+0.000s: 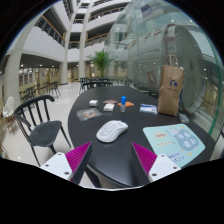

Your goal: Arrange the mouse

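While the gripper [112, 160] hangs over the near rim of the table [95, 135], its two fingers stand spread apart with nothing between them; the claw is released. Each finger bears a magenta pad [80, 155] on its inner face, and both pads are bare.

All positions below are given relative to the mouse [112, 130].

1. The mouse is white and rests on the dark round table, just ahead of the fingers and in line with the gap between them. It touches neither finger.
2. To the right of the mouse, near the table rim, lies a pale blue mat [174, 142] with small printed figures on it.
3. To the left of the mouse, and slightly beyond it, lies a flat grey item [88, 114]; its kind cannot be told.
4. Beyond the mouse stands a small blue cup [124, 101], with a flat white item [108, 106] just beside it.
5. Beyond the mouse and to the right stands a brown paper bag [170, 91], upright, with a small flat card [149, 108] near its base.
6. To the left of the mouse, off the table, stands a black chair [37, 117] on a pale floor.
7. Far beyond the mouse is an indoor hall with tiered balconies, further tables and chairs, and a green plant [103, 62].
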Available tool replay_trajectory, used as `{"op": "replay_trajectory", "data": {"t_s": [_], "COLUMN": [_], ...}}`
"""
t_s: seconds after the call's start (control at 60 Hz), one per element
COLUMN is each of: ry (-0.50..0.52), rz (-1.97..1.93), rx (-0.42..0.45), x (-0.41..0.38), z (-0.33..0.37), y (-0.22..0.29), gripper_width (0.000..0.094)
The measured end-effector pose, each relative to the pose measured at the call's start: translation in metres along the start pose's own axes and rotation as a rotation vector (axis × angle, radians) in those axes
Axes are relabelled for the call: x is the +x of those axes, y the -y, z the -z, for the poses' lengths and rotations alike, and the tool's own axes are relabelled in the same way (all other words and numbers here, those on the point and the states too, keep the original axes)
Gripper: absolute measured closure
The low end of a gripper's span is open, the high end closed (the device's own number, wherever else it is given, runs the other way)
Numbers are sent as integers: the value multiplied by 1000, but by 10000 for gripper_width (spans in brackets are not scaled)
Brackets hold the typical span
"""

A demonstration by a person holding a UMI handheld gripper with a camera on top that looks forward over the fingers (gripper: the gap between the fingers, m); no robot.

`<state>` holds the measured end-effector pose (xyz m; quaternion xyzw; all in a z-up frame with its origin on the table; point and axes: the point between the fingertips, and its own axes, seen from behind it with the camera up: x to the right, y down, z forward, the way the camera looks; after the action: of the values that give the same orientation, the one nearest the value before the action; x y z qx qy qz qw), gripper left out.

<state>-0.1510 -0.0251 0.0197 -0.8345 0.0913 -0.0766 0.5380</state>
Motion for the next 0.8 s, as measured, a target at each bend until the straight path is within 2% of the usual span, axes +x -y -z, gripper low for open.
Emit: {"op": "replay_trajectory", "data": {"t_s": [0.217,0.35,0.483,0.55,0.6,0.617,0.683,0.8], "ry": [24,14,-4,-29,-64,-78,-92,-63], "rz": [-34,-101,-113,-109,-101,-89,-46,-60], "rx": [-82,-86,-114,-159,-178,-192,-212,-242], "x": [-26,-23,-19,-16,-13,-12,-13,-16], "z": [-71,-97,-120,-127,-128,-129,-132,-134], "y": [-3,11,20,19,21,19,20,22], "gripper_width": [126,126,158,182,243,308,349,479]}}
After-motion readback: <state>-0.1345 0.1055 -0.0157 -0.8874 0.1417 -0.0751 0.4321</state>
